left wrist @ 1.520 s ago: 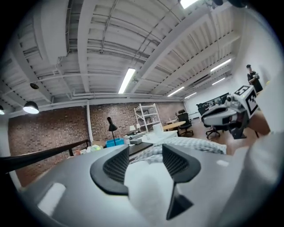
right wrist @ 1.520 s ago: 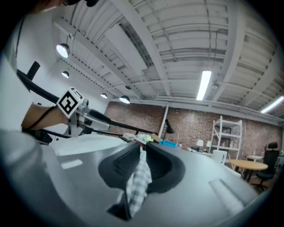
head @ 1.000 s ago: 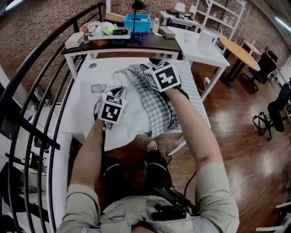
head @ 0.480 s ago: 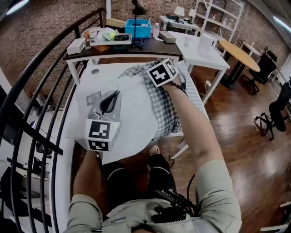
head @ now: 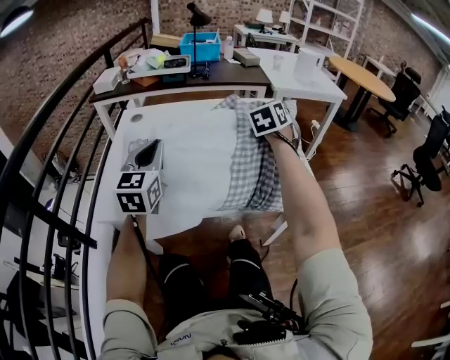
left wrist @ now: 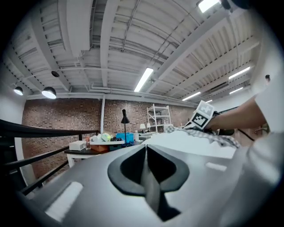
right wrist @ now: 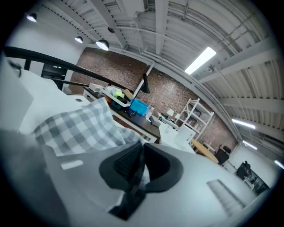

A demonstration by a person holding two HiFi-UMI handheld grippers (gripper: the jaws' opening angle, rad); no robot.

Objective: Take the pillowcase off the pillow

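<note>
A white pillow [head: 190, 162] lies across the white table [head: 130, 126], with the grey checked pillowcase [head: 256, 172] bunched over its right end. My left gripper [head: 149, 148] is at the pillow's left end; in the left gripper view its jaws [left wrist: 145, 150] are shut with a thin strip of the pillow's white cloth pinched between them. My right gripper [head: 261, 107] is at the far right end of the pillowcase. Its jaws [right wrist: 141, 153] have just been closing and now pinch checked pillowcase [right wrist: 80, 126] cloth.
Behind the table stands a dark desk with a blue bin [head: 200, 46], a lamp [head: 197, 14] and clutter, and a white table [head: 302, 70] beside it. A black railing [head: 63, 140] curves along the left. A round wooden table [head: 362, 74] and chairs [head: 429, 162] stand at the right.
My left gripper has drawn left and up with the pillow's end. My right gripper has swung to the far right with the pillowcase, baring more white pillow.
</note>
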